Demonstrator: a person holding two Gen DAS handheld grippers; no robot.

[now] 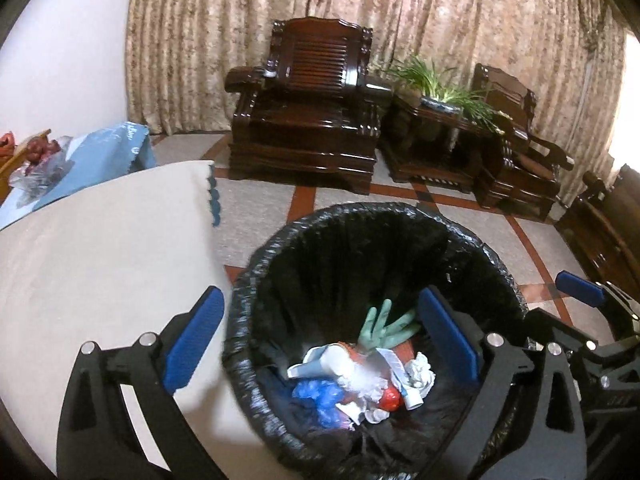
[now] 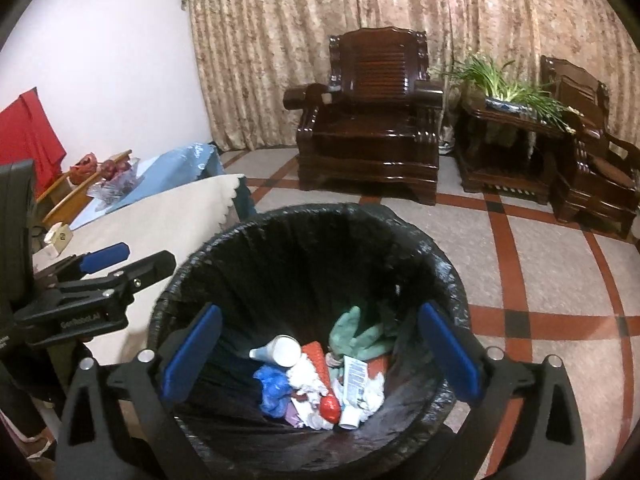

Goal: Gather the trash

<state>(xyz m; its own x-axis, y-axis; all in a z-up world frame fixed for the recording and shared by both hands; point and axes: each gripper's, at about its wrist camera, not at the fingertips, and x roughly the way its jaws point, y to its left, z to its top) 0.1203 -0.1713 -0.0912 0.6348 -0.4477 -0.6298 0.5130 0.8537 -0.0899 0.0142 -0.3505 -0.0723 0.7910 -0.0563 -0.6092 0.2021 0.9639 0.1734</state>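
Standing beside the cream-covered table (image 2: pixel 132 236), the black-lined bin (image 2: pixel 404 248) already holds the trash (image 2: pixel 320 380) at its bottom. Both the left gripper (image 1: pixel 320 350) and right gripper (image 2: pixel 320 354) hang spread and empty above it; lift clear without snagging the liner.

A crinkled, glossy black plastic liner (image 2: pixel 304 248) lines the bin. The armchair (image 1: pixel 304 112) is dark, polished wood. A matt cream cloth (image 1: pixel 104 248) covers the surface. The fingers (image 2: pixel 192 352) carry matt blue pads.

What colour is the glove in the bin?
The glove is pale green, lying on the trash in the black-lined bin. The right wrist view shows it best.
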